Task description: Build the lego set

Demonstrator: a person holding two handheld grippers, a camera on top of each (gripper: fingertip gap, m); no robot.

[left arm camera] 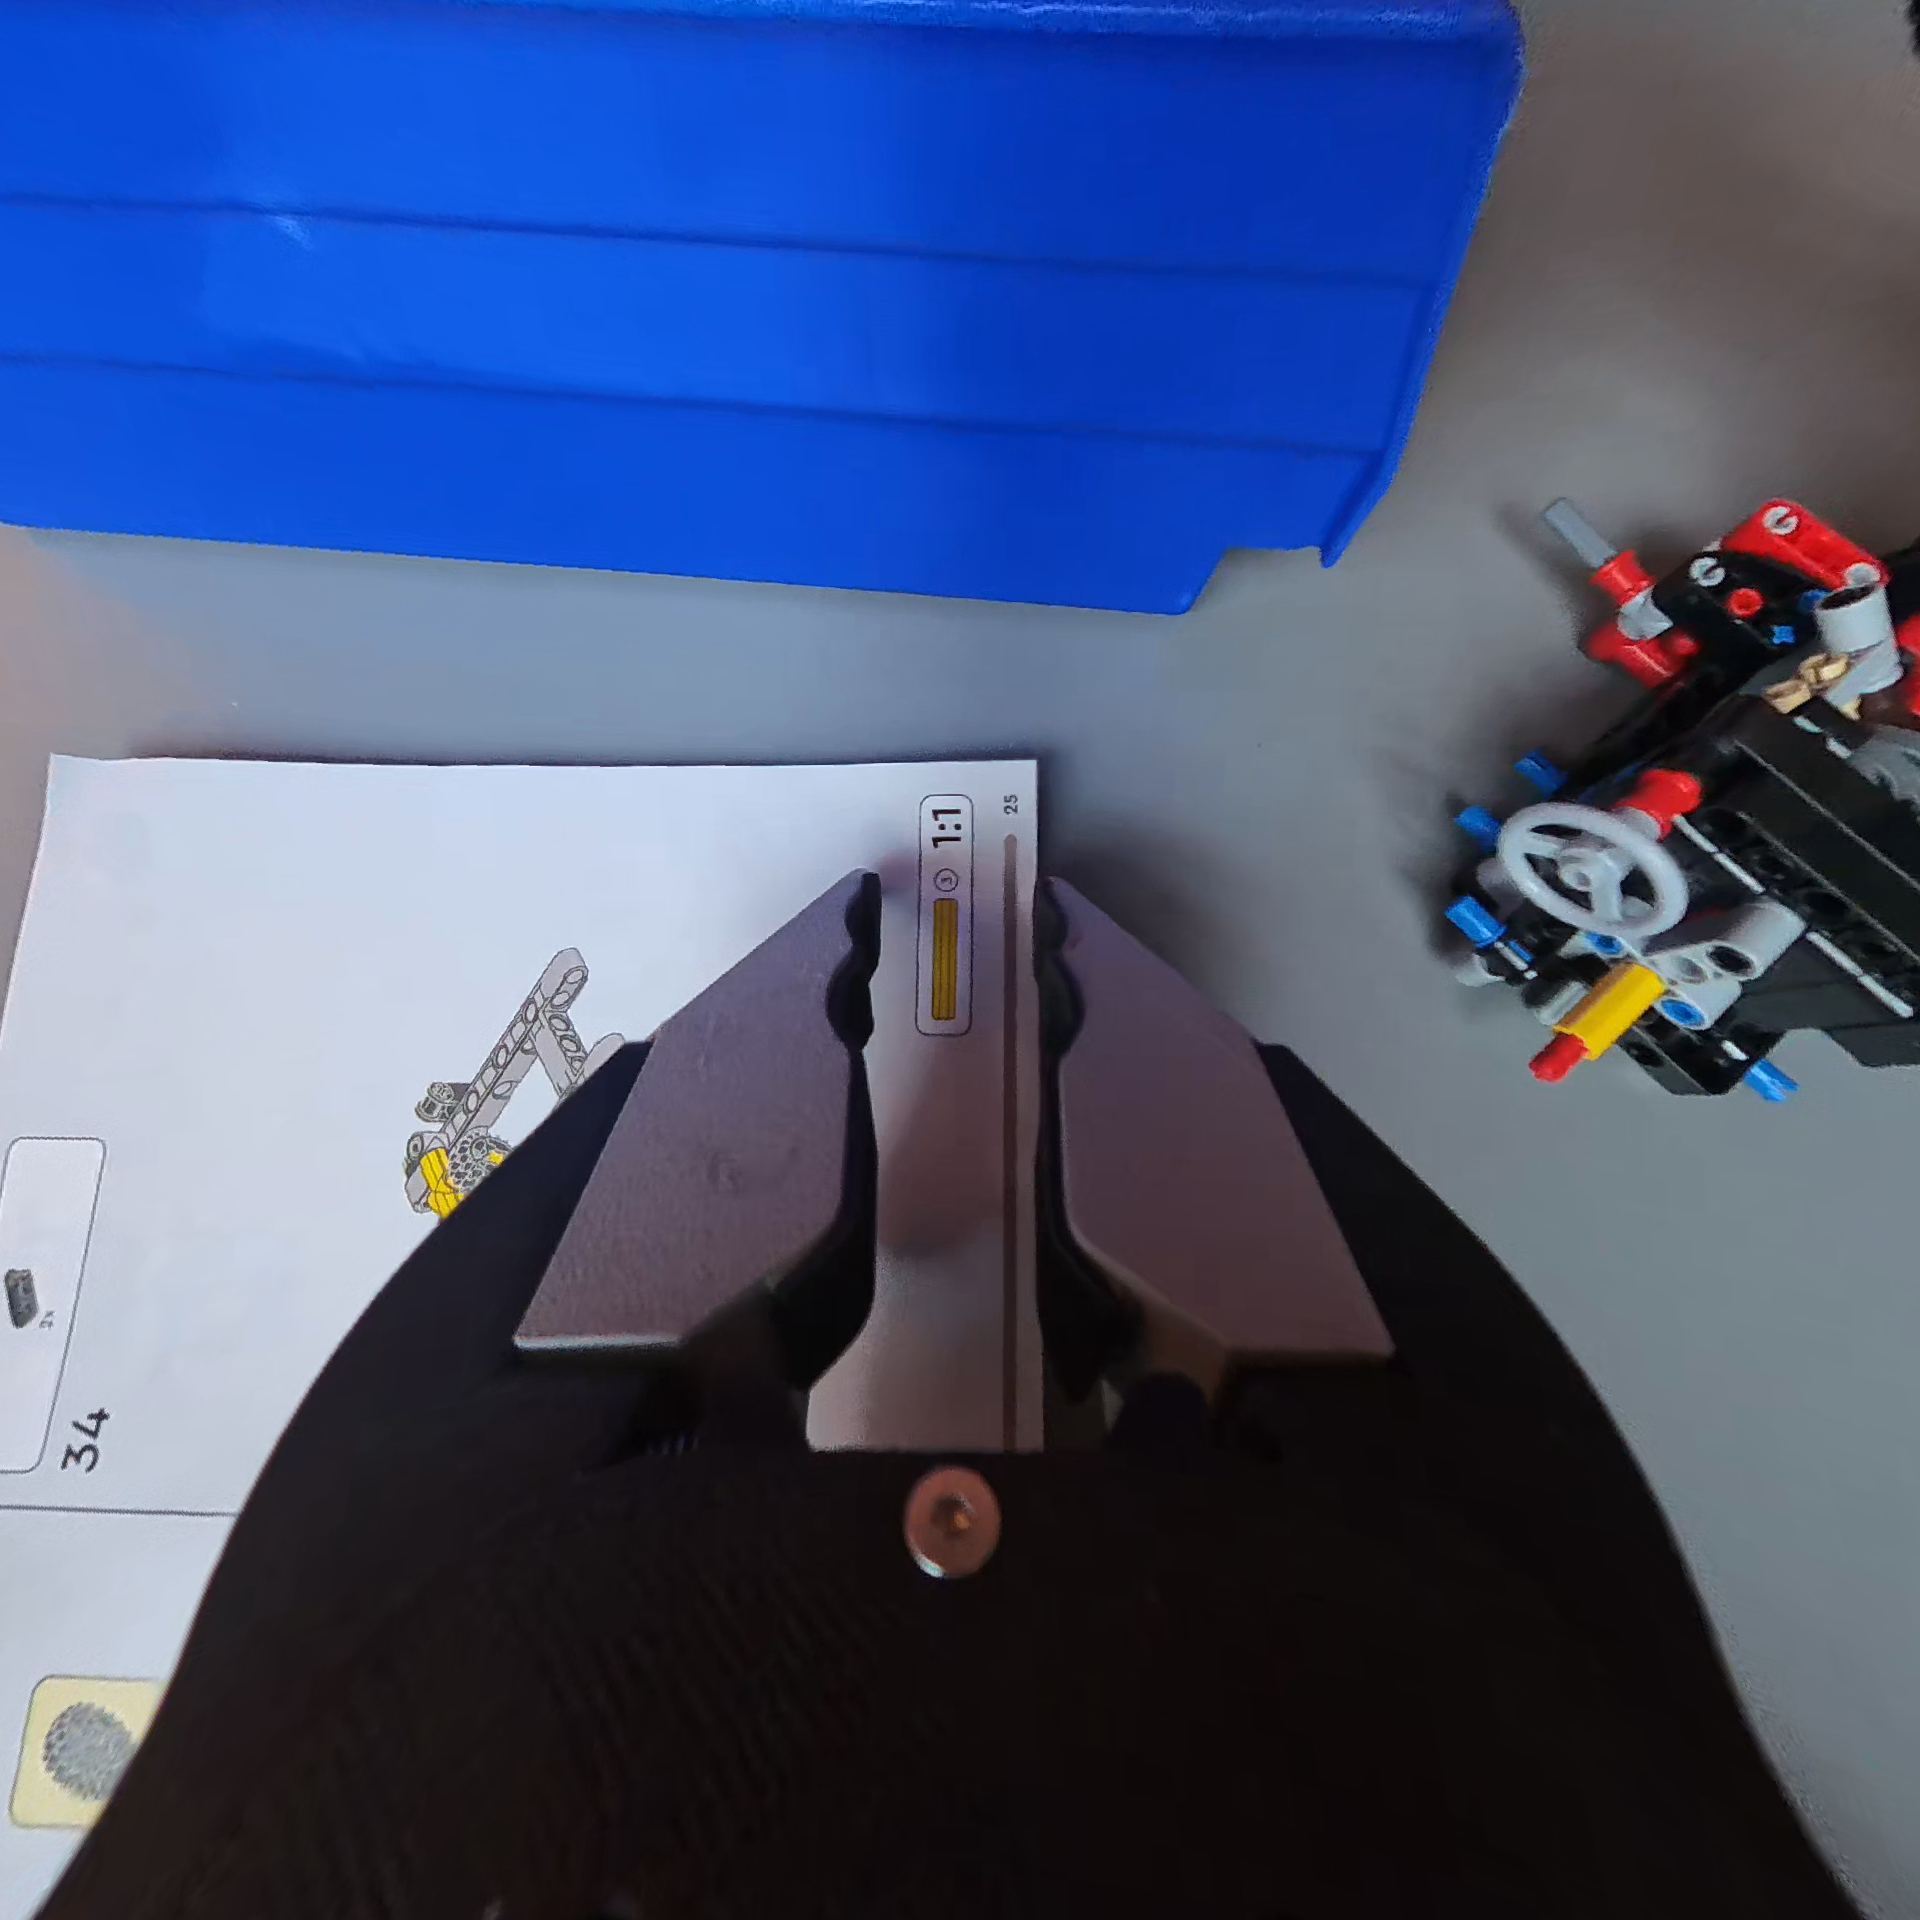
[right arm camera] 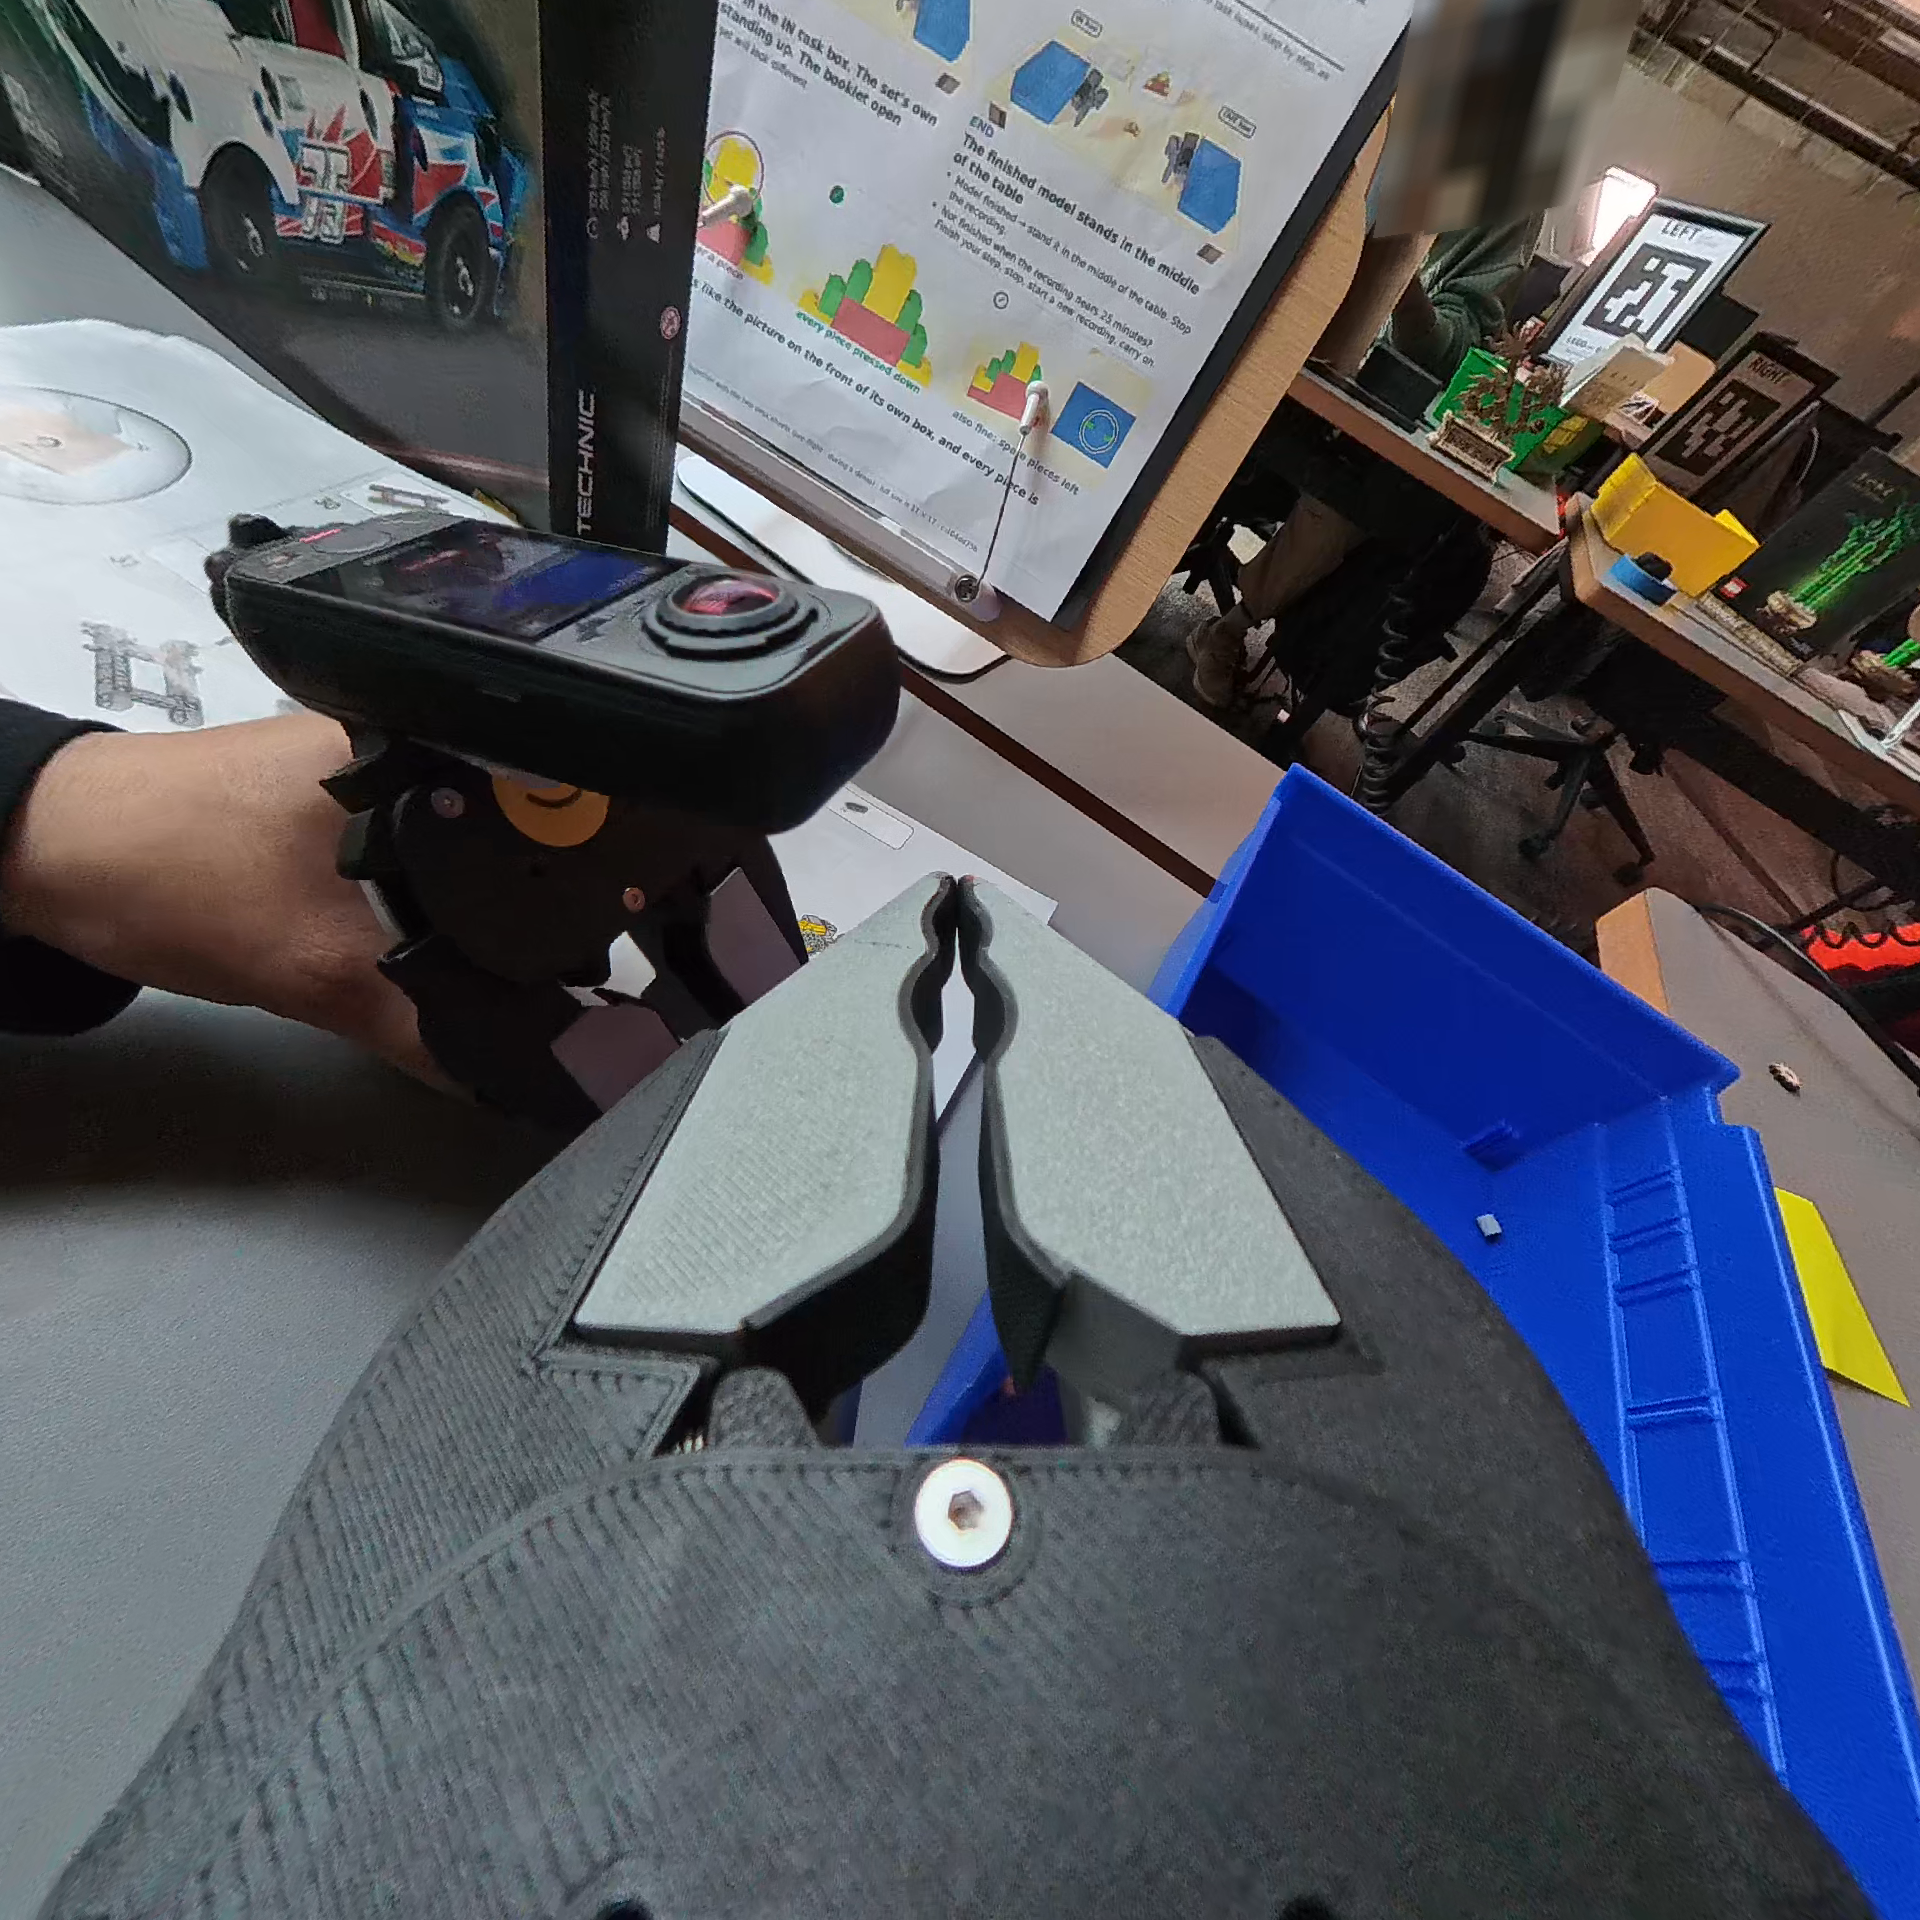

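The left gripper (left arm camera: pixel 956 883) hangs over the far right corner of the instruction booklet (left arm camera: pixel 468 935), its fingers (left arm camera: pixel 748 1091) parted with nothing between them. Bare grey counter (left arm camera: pixel 1299 1039) lies between that page edge and the partly built lego model (left arm camera: pixel 1704 842), which sits well apart toward the counter's right. The blue bin (left arm camera: pixel 727 312) runs along just beyond the booklet's far edge. The right gripper (right arm camera: pixel 956 883) has its fingers (right arm camera: pixel 790 1122) closed tip to tip, holding nothing visible, above the bin's near rim (right arm camera: pixel 1455 1039). A hand (right arm camera: pixel 208 883) holds the left gripper beside it.
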